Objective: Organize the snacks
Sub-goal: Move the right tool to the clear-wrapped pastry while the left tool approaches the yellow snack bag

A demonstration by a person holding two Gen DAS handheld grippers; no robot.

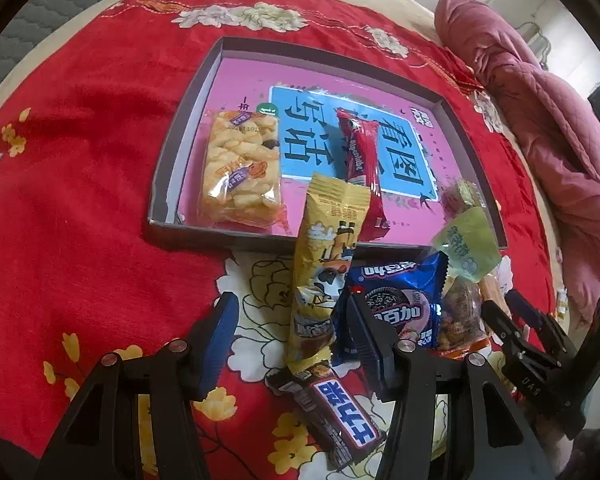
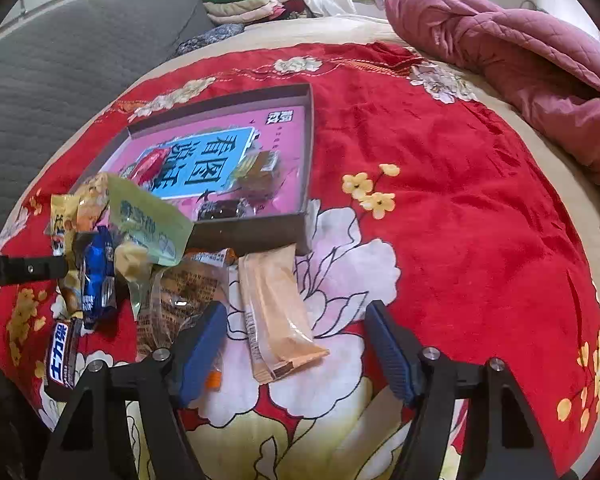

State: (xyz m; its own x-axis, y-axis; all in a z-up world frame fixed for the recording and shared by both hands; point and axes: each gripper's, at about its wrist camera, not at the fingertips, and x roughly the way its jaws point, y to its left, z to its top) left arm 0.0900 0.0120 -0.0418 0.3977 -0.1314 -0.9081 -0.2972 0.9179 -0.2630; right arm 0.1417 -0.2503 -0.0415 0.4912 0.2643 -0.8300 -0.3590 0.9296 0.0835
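My left gripper [image 1: 292, 336] stands open over a heap of snacks on the red floral sheet. A yellow packet [image 1: 324, 264] lies between its blue pads without touching the left one. Beside it are a blue biscuit packet [image 1: 404, 300], a Snickers bar [image 1: 340, 408] and a green packet [image 1: 468, 244]. The dark tray [image 1: 188, 148] beyond holds a rice-cracker pack [image 1: 240, 168] and a red stick [image 1: 360, 160]. My right gripper [image 2: 296, 344] is open, astride a beige wafer packet [image 2: 276, 312] that neither pad touches. A clear printed bag [image 2: 188, 292] lies by its left finger.
A pink quilt [image 2: 520, 64] is bunched along the right of the bed. A grey padded mat [image 2: 60, 80] and folded clothes [image 2: 252, 0] lie at the back left. The tray [image 2: 306, 160] also holds a brown packet [image 2: 260, 168] and a dark candy [image 2: 224, 208]. Red sheet [image 2: 460, 200] stretches right of it.
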